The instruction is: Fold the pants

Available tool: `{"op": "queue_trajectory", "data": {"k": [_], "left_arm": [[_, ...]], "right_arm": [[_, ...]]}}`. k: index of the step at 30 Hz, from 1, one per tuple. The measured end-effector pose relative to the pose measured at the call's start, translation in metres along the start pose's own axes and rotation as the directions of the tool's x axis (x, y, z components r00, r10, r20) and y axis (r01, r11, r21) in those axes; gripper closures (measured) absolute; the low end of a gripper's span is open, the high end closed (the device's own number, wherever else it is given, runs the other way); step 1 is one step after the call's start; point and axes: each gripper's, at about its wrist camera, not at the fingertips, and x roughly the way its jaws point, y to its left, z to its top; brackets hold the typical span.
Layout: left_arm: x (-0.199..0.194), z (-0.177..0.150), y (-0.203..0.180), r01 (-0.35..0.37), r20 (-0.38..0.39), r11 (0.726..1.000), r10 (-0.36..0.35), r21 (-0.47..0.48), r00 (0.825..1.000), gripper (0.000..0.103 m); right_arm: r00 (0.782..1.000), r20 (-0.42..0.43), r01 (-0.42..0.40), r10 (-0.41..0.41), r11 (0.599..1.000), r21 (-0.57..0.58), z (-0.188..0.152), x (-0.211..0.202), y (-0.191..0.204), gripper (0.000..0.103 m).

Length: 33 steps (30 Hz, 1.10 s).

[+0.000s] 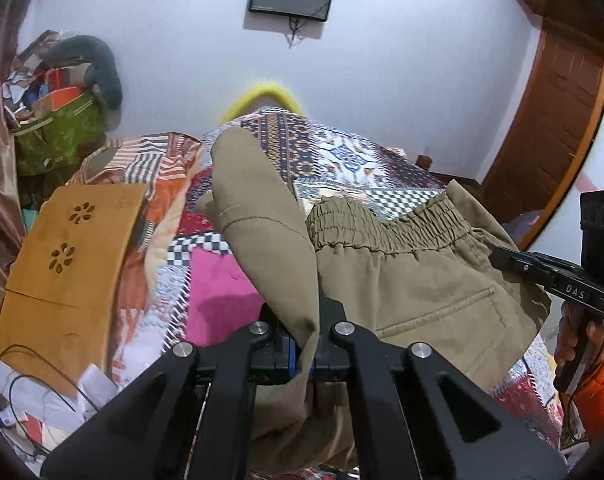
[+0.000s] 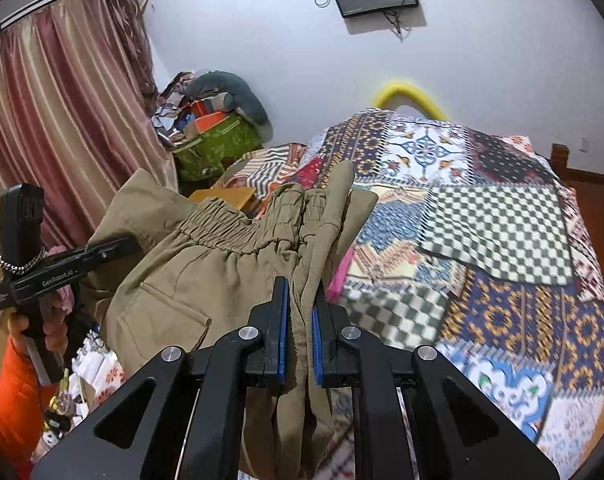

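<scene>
Left wrist view shows the left hand-held gripper clamped on a bunched fold of the khaki cotton pants with an elastic gathered waistband, its blue-padded jaws nearly together with cloth squeezed between them. One pant leg rises in front of the camera and the waistband and a back pocket spread toward the right, held up above the patchwork-quilted bed. At the right edge a hand in an orange sleeve holds the right hand-held gripper, whose tip reaches into the side of the pants.

From the right wrist view, the right hand-held gripper is closed on a thick pinch of the khaki fabric, the cloth hanging down between the blue pads. The left hand-held gripper appears at the left, its tip against the far side of the garment. A tan wooden board with flower-shaped cut-outs lies on the bed's left side, and pinkish striped curtains hang beyond.
</scene>
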Motion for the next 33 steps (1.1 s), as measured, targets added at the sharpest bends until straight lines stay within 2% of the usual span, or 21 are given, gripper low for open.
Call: {"op": "queue_trajectory", "data": {"k": [8,16,22,25,29,33], "left_arm": [[0.029,0.013,0.040,-0.037,-0.004,0.999,0.037,-0.018,0.999,0.100],[0.075,0.017,0.070,-0.052,-0.037,0.998,0.051,-0.041,0.998,0.100],[0.125,0.007,0.089,-0.047,-0.107,0.997,0.041,-0.061,0.993,0.100],[0.151,-0.004,0.095,-0.062,-0.163,0.996,0.052,-0.062,0.985,0.100],[0.173,-0.019,0.107,-0.133,-0.209,0.990,0.120,-0.049,0.971,0.100],[0.185,-0.033,0.129,-0.128,-0.261,0.985,0.094,-0.116,0.961,0.098]], "right_arm": [[1.000,-0.014,-0.016,0.015,1.000,-0.012,0.022,0.050,0.008,0.094],[0.999,-0.044,-0.004,0.003,1.000,-0.021,0.027,0.098,0.008,0.094],[0.995,-0.095,0.026,-0.028,1.000,-0.014,0.021,0.131,-0.004,0.094],[0.990,-0.133,0.044,-0.044,0.999,-0.007,0.012,0.145,-0.011,0.094],[0.978,-0.193,0.079,-0.080,0.997,-0.010,-0.002,0.164,-0.022,0.094],[0.971,-0.220,0.090,-0.089,0.996,-0.005,-0.010,0.167,-0.031,0.093]]}}
